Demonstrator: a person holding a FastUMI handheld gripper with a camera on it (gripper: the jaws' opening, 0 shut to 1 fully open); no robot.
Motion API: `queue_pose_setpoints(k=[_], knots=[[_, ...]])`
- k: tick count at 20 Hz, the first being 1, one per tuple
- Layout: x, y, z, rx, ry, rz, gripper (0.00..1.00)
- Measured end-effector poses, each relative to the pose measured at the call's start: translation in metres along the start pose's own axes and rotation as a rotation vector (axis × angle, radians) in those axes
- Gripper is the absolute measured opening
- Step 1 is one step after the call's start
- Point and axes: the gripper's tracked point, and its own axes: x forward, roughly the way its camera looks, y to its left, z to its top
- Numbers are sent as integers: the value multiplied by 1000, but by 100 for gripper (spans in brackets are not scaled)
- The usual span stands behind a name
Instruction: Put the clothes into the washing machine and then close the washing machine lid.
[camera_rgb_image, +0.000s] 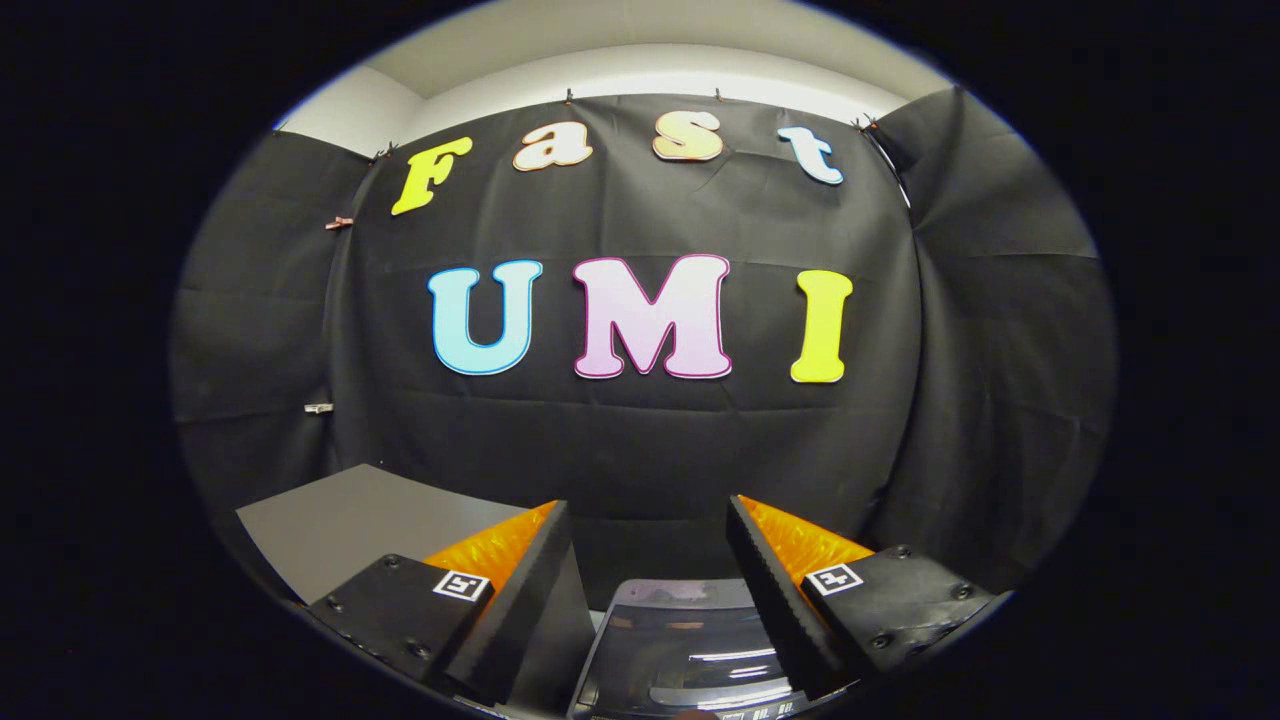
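One washer (690, 650): you see it low between your fingers, a glossy dark top with a pale grey band at its far edge and streaks of reflected light; lid position cannot be told. One gripper (650, 525): your two fingers (770, 590) stand wide apart, holding nothing and touching nothing. One grey table (350, 525): it lies beyond your left finger, against the black cloth wall (640, 440).

The gripper (648, 520) is held level, pointing forward. Its two fingers (540, 590) stand wide apart with nothing gripped between them.
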Motion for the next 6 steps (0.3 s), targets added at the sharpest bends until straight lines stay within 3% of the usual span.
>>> queue_pose_setpoints(k=[6], knots=[[-1,0,1,8,-5,-4,99]])
